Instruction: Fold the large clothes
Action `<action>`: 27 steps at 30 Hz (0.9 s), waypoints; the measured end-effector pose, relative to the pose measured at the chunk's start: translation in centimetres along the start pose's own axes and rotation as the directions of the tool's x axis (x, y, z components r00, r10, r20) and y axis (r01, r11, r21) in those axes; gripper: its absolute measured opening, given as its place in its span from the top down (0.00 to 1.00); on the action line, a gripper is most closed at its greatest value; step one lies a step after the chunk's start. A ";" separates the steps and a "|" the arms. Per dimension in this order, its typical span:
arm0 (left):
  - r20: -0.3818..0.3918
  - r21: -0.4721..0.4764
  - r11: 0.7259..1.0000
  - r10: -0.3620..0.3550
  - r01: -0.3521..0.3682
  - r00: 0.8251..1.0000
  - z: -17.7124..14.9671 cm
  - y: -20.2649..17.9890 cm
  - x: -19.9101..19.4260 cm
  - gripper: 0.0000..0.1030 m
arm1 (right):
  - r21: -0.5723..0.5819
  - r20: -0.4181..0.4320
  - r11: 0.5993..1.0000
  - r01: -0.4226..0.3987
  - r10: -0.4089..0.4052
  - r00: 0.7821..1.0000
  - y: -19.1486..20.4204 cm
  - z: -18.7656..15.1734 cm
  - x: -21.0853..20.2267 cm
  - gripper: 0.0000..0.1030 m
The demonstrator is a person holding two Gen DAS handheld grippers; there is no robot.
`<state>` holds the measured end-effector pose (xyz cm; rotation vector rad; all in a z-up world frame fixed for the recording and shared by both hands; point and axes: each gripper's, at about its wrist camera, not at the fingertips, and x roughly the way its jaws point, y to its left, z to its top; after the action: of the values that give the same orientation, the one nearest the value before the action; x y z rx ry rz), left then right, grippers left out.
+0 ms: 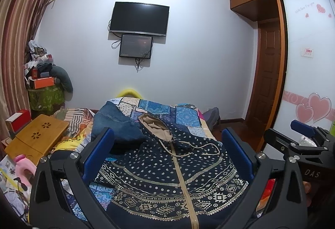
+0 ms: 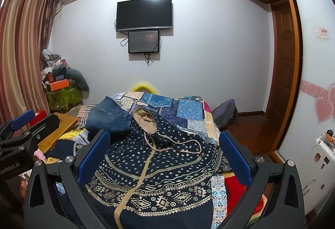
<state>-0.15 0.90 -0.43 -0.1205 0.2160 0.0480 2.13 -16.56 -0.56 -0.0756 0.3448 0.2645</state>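
Bedding first: the patchwork quilt point(image 1: 184, 118) covers the bed and carries everything that matters. On it, nearest the cameras, lies the navy patterned hoodie point(image 1: 167, 178), front up, zip closed as far as it shows, hood point(image 1: 156, 124) pointing toward the far wall and drawcords point(image 1: 194, 148) loose across the chest. Its body looks spread flat with no fold in it, and a dark sleeve seems to trail off its left side in the right wrist view, so I judge the folding has not begun on this garment: sleeves, sides and hood are all left to do. Beside the hood, touching its left edge, sits a pair of jeans point(image 1: 115, 124) already folded into a compact stack, which suggests one garment is done.

Left claw point(image 1: 167, 157) hangs over the hoodie's lower half with its blue pads spread wide, holding nothing. Right claw point(image 2: 165, 157) does the same, likewise wide and empty.

Containers are few: a green patterned bin point(image 1: 46, 97) stands in the far corner by the curtain, heaped above its rim with boxes and cloth, an orange box point(image 1: 43, 82) on top.
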 end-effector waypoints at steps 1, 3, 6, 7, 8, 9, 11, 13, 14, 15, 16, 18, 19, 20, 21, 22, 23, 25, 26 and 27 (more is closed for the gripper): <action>-0.002 0.000 1.000 0.000 0.000 1.000 0.0 0.0 0.1 0.00 | -0.001 -0.001 1.000 0.001 -0.001 1.000 0.0 0.0 0.0 0.00; -0.006 -0.002 1.000 0.000 0.000 1.000 0.1 0.0 0.0 0.00 | 0.001 0.001 1.000 0.002 -0.002 1.000 -0.1 -0.2 0.0 0.00; -0.008 -0.006 1.000 0.000 0.000 1.000 0.1 0.1 0.1 0.00 | 0.004 0.001 1.000 0.003 -0.003 1.000 -0.1 -0.2 0.0 0.00; -0.008 -0.007 1.000 0.000 0.000 1.000 0.1 0.1 0.2 0.00 | 0.005 0.001 1.000 0.004 -0.004 1.000 -0.1 -0.1 0.0 0.00; -0.008 -0.007 1.000 0.000 0.000 1.000 0.1 0.1 0.2 0.00 | 0.006 0.000 1.000 0.005 -0.005 1.000 -0.1 -0.2 0.0 0.00; -0.008 -0.007 1.000 0.001 -0.001 1.000 0.1 0.1 0.2 0.00 | 0.007 -0.001 1.000 0.005 -0.005 1.000 -0.2 -0.1 0.0 0.00; -0.008 -0.007 1.000 0.004 -0.004 1.000 0.0 0.2 0.2 0.00 | 0.008 -0.004 1.000 0.002 -0.002 1.000 -0.2 -0.1 0.0 0.00; -0.010 -0.008 1.000 0.003 -0.003 1.000 0.0 0.2 0.3 0.00 | 0.008 -0.007 1.000 0.000 0.000 1.000 -0.2 -0.2 0.1 0.00; -0.010 -0.009 1.000 0.003 -0.003 1.000 0.0 0.2 0.3 0.00 | 0.007 -0.007 1.000 0.000 0.000 1.000 -0.2 -0.2 0.1 0.00; -0.011 -0.009 1.000 0.003 -0.003 1.000 -0.1 0.2 0.3 0.00 | 0.005 -0.008 1.000 -0.001 0.001 1.000 -0.1 -0.2 0.2 0.00; -0.012 -0.010 1.000 0.003 -0.003 1.000 -0.1 0.2 0.4 0.00 | 0.003 -0.008 1.000 -0.001 0.001 1.000 -0.1 -0.2 0.2 0.00; -0.012 -0.011 1.000 0.004 -0.004 1.000 -0.1 0.2 0.4 0.00 | 0.002 -0.007 1.000 -0.001 0.001 1.000 -0.1 -0.1 0.2 0.00; -0.012 -0.011 1.000 0.004 -0.004 1.000 -0.1 0.2 0.4 0.00 | 0.002 -0.008 1.000 0.000 0.000 1.000 -0.1 -0.1 0.2 0.00; -0.012 -0.011 1.000 0.004 -0.004 1.000 -0.1 0.2 0.4 0.00 | 0.003 -0.008 1.000 -0.001 0.001 1.000 -0.1 -0.2 0.2 0.00; -0.012 -0.012 1.000 0.004 -0.005 1.000 -0.1 0.2 0.4 0.00 | 0.003 -0.008 1.000 -0.001 0.001 1.000 -0.1 -0.2 0.2 0.00; -0.012 -0.014 1.000 0.005 -0.005 1.000 -0.1 0.2 0.4 0.00 | 0.003 -0.008 1.000 -0.001 0.001 1.000 -0.1 -0.2 0.2 0.00; -0.012 -0.016 1.000 0.006 -0.006 1.000 -0.1 0.3 0.4 0.00 | 0.003 -0.008 1.000 -0.001 0.001 1.000 -0.1 -0.2 0.2 0.00; -0.013 -0.021 1.000 0.008 -0.008 1.000 -0.1 0.4 0.5 0.00 | 0.003 -0.008 1.000 0.000 0.000 1.000 -0.1 -0.2 0.2 0.00; -0.013 -0.022 1.000 0.007 -0.008 1.000 -0.1 0.5 0.5 0.00 | 0.003 -0.008 1.000 -0.001 0.001 1.000 -0.1 -0.2 0.2 0.00; -0.014 -0.022 1.000 0.009 -0.009 1.000 -0.1 0.4 0.5 0.00 | 0.003 -0.008 1.000 0.000 0.001 1.000 -0.1 -0.2 0.2 0.00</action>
<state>0.27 1.33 -0.72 -0.1419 0.2297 0.0583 2.29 -16.62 -0.80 -0.0737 0.3531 0.2642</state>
